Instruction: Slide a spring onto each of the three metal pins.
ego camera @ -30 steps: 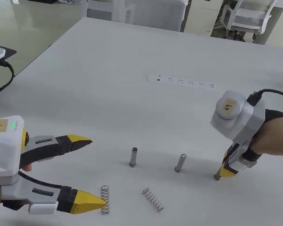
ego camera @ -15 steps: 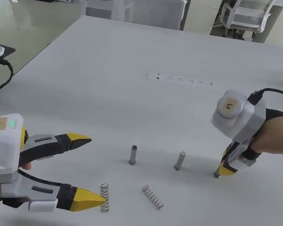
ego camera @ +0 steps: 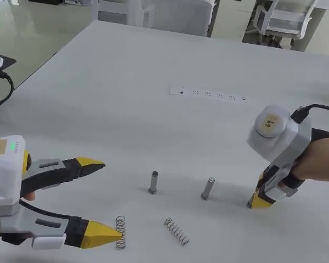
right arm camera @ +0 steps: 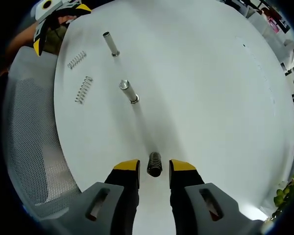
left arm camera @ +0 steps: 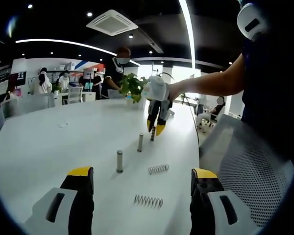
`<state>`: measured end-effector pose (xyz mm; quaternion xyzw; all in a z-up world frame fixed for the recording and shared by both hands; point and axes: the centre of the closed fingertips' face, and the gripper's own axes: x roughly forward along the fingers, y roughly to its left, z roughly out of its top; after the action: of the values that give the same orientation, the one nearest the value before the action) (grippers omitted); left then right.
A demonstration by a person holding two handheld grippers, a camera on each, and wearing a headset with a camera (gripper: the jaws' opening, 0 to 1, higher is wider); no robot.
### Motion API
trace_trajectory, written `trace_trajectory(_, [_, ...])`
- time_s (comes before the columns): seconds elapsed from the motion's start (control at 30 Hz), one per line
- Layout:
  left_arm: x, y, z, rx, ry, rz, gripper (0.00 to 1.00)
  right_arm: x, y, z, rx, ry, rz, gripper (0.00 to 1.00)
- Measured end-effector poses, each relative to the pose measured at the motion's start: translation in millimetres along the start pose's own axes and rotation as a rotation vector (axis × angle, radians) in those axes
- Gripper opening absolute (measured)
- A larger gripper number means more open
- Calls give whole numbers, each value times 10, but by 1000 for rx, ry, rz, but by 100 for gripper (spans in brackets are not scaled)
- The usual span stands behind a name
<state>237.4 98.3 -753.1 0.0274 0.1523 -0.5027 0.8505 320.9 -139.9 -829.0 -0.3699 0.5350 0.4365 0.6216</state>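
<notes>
The middle pin point(ego camera: 208, 188) stands upright and bare on the white table point(ego camera: 142, 82). To its right, the right gripper point(ego camera: 259, 202) points tips-down at the third pin point(ego camera: 251, 205). Its jaws are narrow, one on each side of the fitted spring point(right arm camera: 154, 164), with a sliver of gap on both sides. Left of the middle pin stands the left pin point(ego camera: 153, 182), also upright and bare. Nearer the person and left of the middle pin, the first loose spring point(ego camera: 176, 230) lies flat. The second loose spring point(ego camera: 120, 232) lies further left, just beside the lower tip of the left gripper point(ego camera: 100, 199), whose jaws are spread wide and hold nothing. A power strip point(ego camera: 208, 94) lies well beyond the middle pin.
</notes>
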Motion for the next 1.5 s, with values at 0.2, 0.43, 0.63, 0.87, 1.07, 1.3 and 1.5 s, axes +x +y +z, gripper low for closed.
trace_trajectory(0.2, [-2, 1, 9, -1, -1, 0, 79, -36, -31, -68, 22, -24, -14, 24])
trace_trajectory(0.43, [2, -13, 10, 0, 2, -2, 79, -114, -58, -113, 54, -66, -32, 27])
trace_trajectory(0.63, [10, -23, 13, 0, 2, -2, 78, -153, -62, -167, 81, -99, -43, 29])
trace_trajectory(0.87, [17, -31, 29, 3, -3, -4, 79, -194, 43, -231, 100, -128, -51, 30])
trace_trajectory(1.07, [16, -42, 33, 4, -2, -7, 79, -233, 157, -259, 117, -153, -53, 31])
trace_trajectory(1.3, [13, -50, 57, 12, -4, -7, 79, -270, 307, -270, 141, -182, -50, 31])
trace_trajectory(1.5, [14, -69, 61, 16, -4, -11, 78, -280, 471, -193, 152, -223, -35, 31])
